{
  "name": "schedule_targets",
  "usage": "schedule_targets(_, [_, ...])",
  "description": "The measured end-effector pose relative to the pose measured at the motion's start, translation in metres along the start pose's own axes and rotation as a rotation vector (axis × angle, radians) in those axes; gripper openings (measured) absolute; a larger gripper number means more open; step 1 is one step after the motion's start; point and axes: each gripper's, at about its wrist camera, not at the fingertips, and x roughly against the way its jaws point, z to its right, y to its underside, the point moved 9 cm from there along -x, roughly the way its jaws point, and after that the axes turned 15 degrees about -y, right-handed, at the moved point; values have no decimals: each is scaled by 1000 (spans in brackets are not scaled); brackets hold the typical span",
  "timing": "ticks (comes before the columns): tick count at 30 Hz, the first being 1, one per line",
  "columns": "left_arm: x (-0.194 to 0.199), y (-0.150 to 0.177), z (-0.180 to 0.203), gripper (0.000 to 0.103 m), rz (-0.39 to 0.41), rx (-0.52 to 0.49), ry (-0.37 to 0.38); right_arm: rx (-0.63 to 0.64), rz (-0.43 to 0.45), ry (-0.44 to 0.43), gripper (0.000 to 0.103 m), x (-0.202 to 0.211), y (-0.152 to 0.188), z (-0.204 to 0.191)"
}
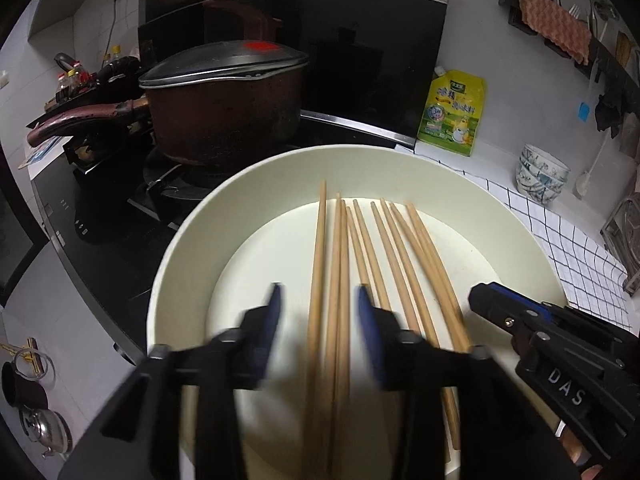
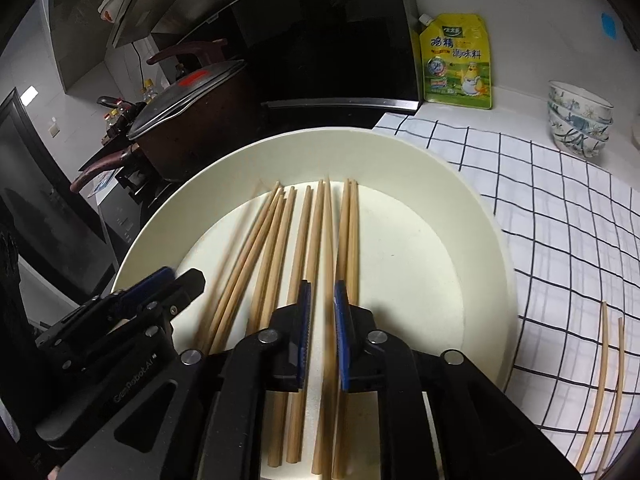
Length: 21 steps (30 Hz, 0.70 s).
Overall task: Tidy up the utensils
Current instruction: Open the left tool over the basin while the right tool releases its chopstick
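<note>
Several wooden chopsticks (image 1: 340, 280) (image 2: 304, 240) lie roughly side by side in a round cream plate (image 1: 180, 280) (image 2: 480, 232). My left gripper (image 1: 320, 312) hovers low over the plate's left part, open, with three chopsticks running between its blue pads and no contact. My right gripper (image 2: 322, 308) is over the middle of the plate, its pads a narrow gap apart. A chopstick passes through that gap with plate showing beside it. Each gripper shows in the other's view: the right gripper (image 1: 492, 300), the left gripper (image 2: 176, 280). Two more chopsticks (image 2: 604, 380) lie on the checked cloth to the right.
A brown lidded pot (image 1: 224, 112) sits on the black stove behind the plate's left side. A yellow seasoning pouch (image 2: 456, 60) leans on the wall. Stacked patterned bowls (image 2: 580, 120) stand at the back right on the white checked cloth (image 2: 560, 220).
</note>
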Motion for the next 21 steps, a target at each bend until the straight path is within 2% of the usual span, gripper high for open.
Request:
schedule_targets(2, [3,-1,-6,64,19,23,-13,-2,9,-8,12,3,0,0])
schedule_targets(13, [10,6,-15,66,1,51,-18,-5,23,2,12,18,8,-2])
schedule_targets(17, [19,8,-15,71,11,53,-12,-6,35,5,20,25,11,-4])
schedule_targets(21, [29,9,-17,75,25,57,-5,4,51,15,20,35,13,-8])
